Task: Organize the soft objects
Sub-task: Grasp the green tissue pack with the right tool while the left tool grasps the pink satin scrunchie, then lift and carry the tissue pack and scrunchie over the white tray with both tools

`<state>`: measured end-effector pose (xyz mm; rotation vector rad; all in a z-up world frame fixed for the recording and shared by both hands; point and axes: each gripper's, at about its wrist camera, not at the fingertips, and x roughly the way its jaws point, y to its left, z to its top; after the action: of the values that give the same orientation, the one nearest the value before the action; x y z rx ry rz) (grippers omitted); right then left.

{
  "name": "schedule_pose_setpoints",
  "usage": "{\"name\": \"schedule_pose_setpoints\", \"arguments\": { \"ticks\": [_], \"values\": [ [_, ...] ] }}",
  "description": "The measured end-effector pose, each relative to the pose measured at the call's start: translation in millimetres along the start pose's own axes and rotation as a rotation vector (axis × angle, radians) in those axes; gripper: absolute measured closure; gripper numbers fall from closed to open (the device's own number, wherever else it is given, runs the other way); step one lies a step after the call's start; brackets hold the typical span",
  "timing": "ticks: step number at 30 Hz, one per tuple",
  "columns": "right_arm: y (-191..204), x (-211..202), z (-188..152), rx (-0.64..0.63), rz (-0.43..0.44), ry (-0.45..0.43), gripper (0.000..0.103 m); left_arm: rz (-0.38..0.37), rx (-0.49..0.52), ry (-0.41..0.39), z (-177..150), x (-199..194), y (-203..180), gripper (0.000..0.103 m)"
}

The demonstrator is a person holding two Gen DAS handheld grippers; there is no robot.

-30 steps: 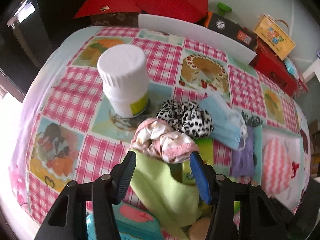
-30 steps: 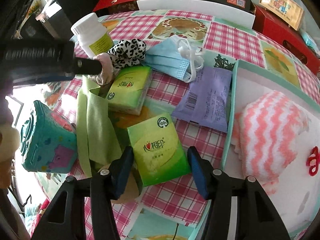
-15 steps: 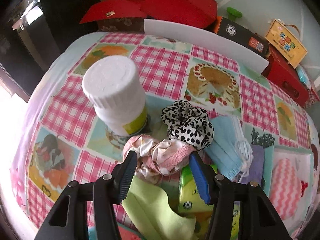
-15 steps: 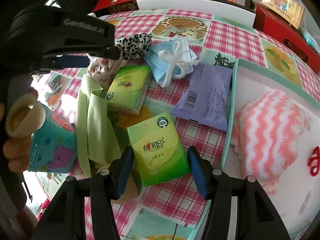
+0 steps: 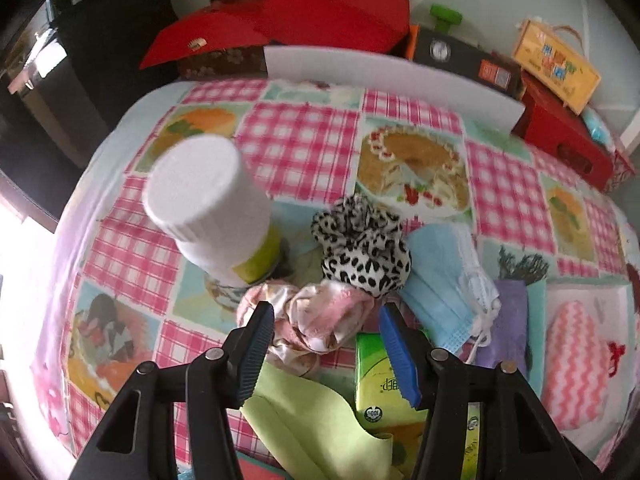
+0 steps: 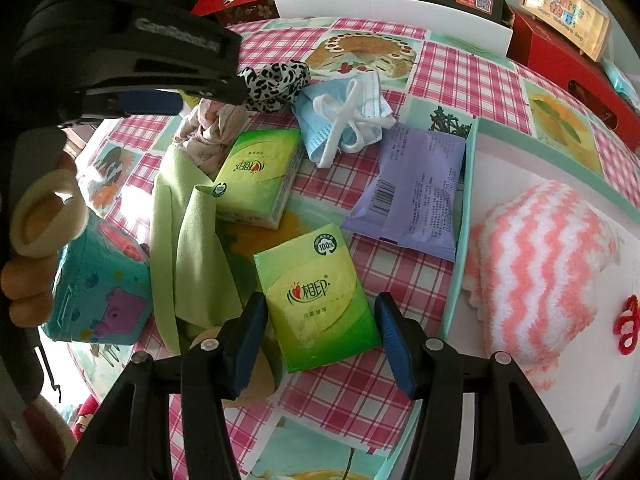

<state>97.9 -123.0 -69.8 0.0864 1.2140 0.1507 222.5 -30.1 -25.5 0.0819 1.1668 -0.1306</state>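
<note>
**Sorting soft items: one in tray, most still out**

Left gripper (image 5: 326,344) is spread wide, holding nothing, fingers straddling the pink scrunchie (image 5: 316,316) from above. Can't tell if the pads touch the fabric yet. Looks like the next pick.

Right gripper (image 6: 320,334) is also spread and empty, hanging over the near tissue pack (image 6: 318,300), fingers either side of it, no visible contact.

Done so far:
- Striped pink-white cloth (image 6: 540,272) sits in the tray (image 6: 464,200) at right. Nothing else visible in there apart from a small red item at the frame edge.

Left on the table:
- pink scrunchie, touching the leopard scrunchie (image 5: 362,246)
- blue masks (image 6: 344,112), just beside the leopard scrunchie
- purple packet (image 6: 412,196), against the tray's rim
- second tissue pack (image 6: 256,176), partly on the green cloth (image 6: 192,240)
- teal box (image 6: 100,288), by the green cloth

White bottle (image 5: 212,208) stands just behind the scrunchies. Hard item, so likely not part of the sort. It's close to the left gripper's path, so there's a knock risk.

Judgement: early stage, roughly one of eight placed.
</note>
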Motion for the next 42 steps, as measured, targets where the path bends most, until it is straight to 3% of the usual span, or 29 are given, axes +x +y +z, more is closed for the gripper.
{"name": "schedule_pose_setpoints", "arguments": {
  "ticks": [5, 11, 13, 16, 19, 34, 42],
  "values": [
    [-1, 0, 0, -0.003, 0.000, 0.001, 0.046, 0.075, -0.020, 0.018, 2, 9, 1, 0.044],
    [-1, -1, 0, -0.003, 0.000, 0.001, 0.046, 0.101, -0.026, 0.009, 2, 13, 2, 0.046],
    [0, -1, 0, -0.003, 0.000, 0.001, 0.046, 0.089, -0.029, 0.003, 2, 13, 3, 0.067],
    [0, -1, 0, -0.003, 0.001, 0.001, 0.046, 0.070, -0.055, 0.004, 2, 12, 8, 0.084],
    [0, -1, 0, -0.003, 0.000, 0.001, 0.046, 0.058, -0.063, -0.012, 2, 9, 11, 0.090],
    [-1, -4, 0, 0.003, 0.016, -0.004, 0.047, 0.023, -0.094, -0.090, -3, -17, 25, 0.094],
    [-6, -36, 4, 0.023, 0.059, -0.097, 0.048, -0.033, -0.108, -0.181, -5, -55, 29, 0.094]
  ]
}}
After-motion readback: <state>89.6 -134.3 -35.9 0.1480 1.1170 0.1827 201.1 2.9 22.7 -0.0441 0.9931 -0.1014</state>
